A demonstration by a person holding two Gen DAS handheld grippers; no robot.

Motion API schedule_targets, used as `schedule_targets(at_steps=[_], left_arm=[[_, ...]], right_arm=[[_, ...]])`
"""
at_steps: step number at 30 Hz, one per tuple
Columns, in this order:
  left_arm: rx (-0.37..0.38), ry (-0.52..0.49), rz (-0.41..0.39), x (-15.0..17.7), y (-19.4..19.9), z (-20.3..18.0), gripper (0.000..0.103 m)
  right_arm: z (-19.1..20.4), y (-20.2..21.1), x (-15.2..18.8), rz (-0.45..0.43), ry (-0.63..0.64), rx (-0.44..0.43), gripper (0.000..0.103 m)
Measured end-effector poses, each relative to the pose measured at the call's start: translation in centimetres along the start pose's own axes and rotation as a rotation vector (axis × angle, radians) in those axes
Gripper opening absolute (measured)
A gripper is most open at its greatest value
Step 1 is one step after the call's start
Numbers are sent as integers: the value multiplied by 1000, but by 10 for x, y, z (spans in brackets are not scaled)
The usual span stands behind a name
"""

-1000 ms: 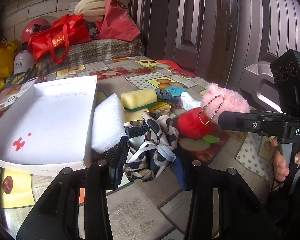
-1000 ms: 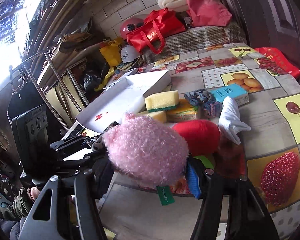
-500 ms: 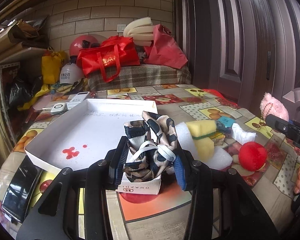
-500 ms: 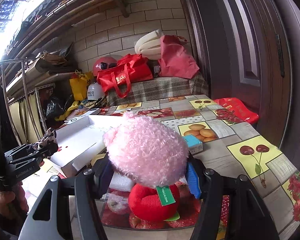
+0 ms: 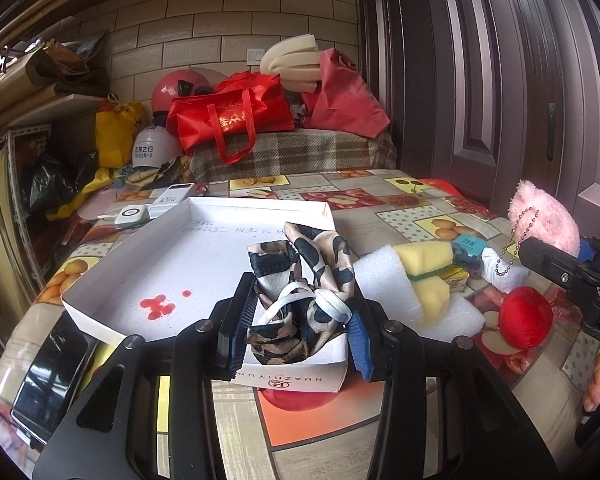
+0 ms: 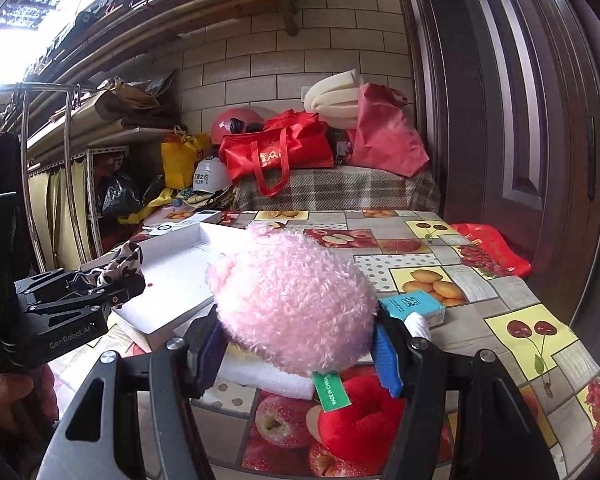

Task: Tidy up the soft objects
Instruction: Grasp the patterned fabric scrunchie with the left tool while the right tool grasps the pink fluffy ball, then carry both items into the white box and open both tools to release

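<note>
1. The left gripper point(image 5: 296, 332) was clamped narrowly on a leopard-print fabric bundle point(image 5: 300, 280), whose long axis ran away from the camera, its loose end rising past the fingertips over the near corner of the white box point(image 5: 204, 248).
2. The right gripper point(image 6: 300, 344) held a pink plush toy point(image 6: 292, 300) between its blue pads point(image 6: 386, 356), squeezing its sides; the toy filled the gap, rounded, with no clear long axis. A green tag reading "MADE IN CHINA" point(image 6: 332, 390) hung down from it.
3. Just below the right gripper lay a red plush ball point(image 6: 360, 424) on the fruit-patterned tablecloth point(image 6: 520, 332), partly hidden by the fingers.
4. The near wall of the white box showed "HUAZHIYUN", upside down in the left wrist view. Red stains point(image 5: 156, 306) marked its floor left of the left gripper; handwriting farther in was too faint to read.
5. Right of the left gripper lay white foam point(image 5: 388, 284) and a yellow sponge point(image 5: 424, 256), touching.
6. Beyond the right gripper's right finger sat a teal packet point(image 6: 412, 306), its print unreadable.
7. Farther off, a red bag point(image 5: 228, 116) with gold lettering rested on a plaid-covered surface point(image 5: 300, 152).
8. The left gripper's side, seen from the right wrist, read "GenRobot.AI".
</note>
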State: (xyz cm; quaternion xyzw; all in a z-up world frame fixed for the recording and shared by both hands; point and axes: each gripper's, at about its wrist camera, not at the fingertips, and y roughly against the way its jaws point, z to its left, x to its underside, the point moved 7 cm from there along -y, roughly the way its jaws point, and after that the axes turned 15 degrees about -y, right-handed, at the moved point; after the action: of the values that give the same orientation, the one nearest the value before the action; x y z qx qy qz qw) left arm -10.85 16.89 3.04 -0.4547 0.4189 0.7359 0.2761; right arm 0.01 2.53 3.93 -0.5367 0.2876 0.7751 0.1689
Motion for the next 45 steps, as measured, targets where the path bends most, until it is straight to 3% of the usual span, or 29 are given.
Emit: schedule_targets(at_steps=[30,40,45], left_arm=[[-37,32,28,3,-6,9,42],[-105,24,51,8,-15,38,42],[-136,49,76,14,-24,62,42]], right_arm=[[25,-33,12,100,5,3,63],[37,-58,22,179,-20,8,63],[49,-64,24,167,-2,11,63]])
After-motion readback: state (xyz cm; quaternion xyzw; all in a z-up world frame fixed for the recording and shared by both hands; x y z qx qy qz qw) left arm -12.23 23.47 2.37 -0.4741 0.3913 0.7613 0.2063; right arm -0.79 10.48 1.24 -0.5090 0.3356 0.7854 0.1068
